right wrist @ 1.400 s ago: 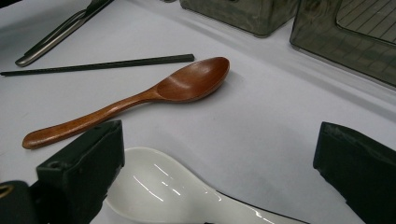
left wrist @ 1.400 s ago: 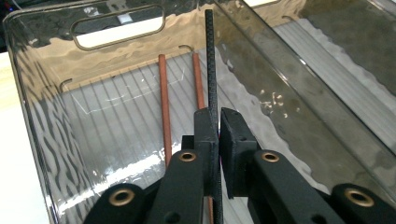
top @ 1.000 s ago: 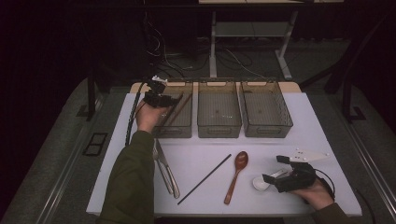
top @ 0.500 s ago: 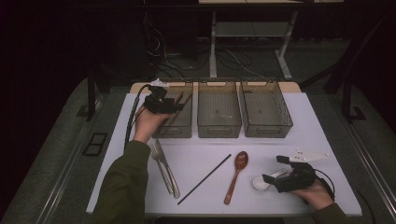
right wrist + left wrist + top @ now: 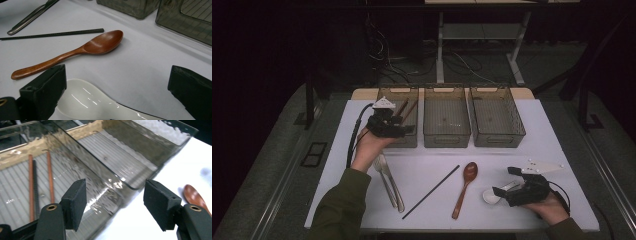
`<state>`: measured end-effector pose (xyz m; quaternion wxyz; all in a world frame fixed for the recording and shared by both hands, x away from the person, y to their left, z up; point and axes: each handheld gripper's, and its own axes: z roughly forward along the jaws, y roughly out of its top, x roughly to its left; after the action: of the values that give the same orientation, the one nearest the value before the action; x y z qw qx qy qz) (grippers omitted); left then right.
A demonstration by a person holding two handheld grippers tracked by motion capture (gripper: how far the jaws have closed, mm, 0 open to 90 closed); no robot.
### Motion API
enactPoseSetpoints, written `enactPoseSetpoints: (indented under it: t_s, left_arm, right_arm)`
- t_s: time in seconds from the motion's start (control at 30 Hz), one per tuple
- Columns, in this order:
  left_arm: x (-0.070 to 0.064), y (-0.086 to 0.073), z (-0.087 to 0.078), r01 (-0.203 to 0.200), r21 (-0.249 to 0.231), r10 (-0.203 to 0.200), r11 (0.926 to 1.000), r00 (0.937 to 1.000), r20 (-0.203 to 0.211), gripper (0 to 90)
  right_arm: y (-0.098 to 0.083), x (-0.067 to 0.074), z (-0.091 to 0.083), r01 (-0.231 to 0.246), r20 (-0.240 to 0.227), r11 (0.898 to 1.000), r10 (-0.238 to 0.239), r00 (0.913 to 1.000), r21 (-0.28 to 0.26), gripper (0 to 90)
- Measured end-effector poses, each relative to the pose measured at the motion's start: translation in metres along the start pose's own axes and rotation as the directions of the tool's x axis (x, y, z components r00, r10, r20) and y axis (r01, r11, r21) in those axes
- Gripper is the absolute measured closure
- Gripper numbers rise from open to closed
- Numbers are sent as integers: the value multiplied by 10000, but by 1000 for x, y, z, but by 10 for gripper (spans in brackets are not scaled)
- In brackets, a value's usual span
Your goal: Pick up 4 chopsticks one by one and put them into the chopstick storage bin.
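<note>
left gripper (image 5: 404, 131) at the near end of the left bin (image 5: 384, 93), raised over its front wall, jaws wide with nothing between them, just been opening. in the left gripper view, black pads (image 5: 75, 203) apart, the bin's rippled clear wall seen through the gap. inside that bin, two reddish-brown chopsticks (image 5: 50, 176) and one dark chopstick (image 5: 35, 183) side by side on the ribbed floor, running lengthwise. middle bin (image 5: 446, 91) and right bin (image 5: 496, 91) just beside, in one row along the far side of the white table (image 5: 557, 145).

right gripper (image 5: 501, 190) low at the near right of the table, jaws wide, straddling a white ceramic spoon (image 5: 85, 100), its bowl beside the left-hand pad in the right gripper view; pads not pressing on it. wooden spoon (image 5: 465, 187) just left of that, flat, bowl toward the bins. a single black chopstick (image 5: 432, 191) diagonal on the table, left of the wooden spoon and apart from it. metal cutlery (image 5: 388, 180) further left, two long pieces side by side, near the left forearm's green sleeve (image 5: 339, 210).
</note>
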<state>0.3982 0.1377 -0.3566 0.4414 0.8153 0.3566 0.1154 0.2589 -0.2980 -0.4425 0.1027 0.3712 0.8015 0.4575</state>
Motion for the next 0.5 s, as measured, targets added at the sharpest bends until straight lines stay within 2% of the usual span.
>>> enactPoseSetpoints:
  t_s: [0.07, 0.2, 0.5]
  left_arm:
    - [-6, -3, -2, -168, 58, 167, 9998, 9998, 53, 330]
    - [-16, -10, -5, -238, -26, 239, 9997, 9995, 214, 325]
    - [-39, -40, -6, -329, -21, 330, 9995, 9983, 481, 306]
  right_arm:
    - [0, 0, 0, 15, -6, 10000, -15, 10000, 7, 18]
    - [0, 1, 1, 25, -21, 10000, -25, 10000, 38, 18]
    - [0, 4, 4, 31, -106, 10000, -31, 9999, 41, 18]
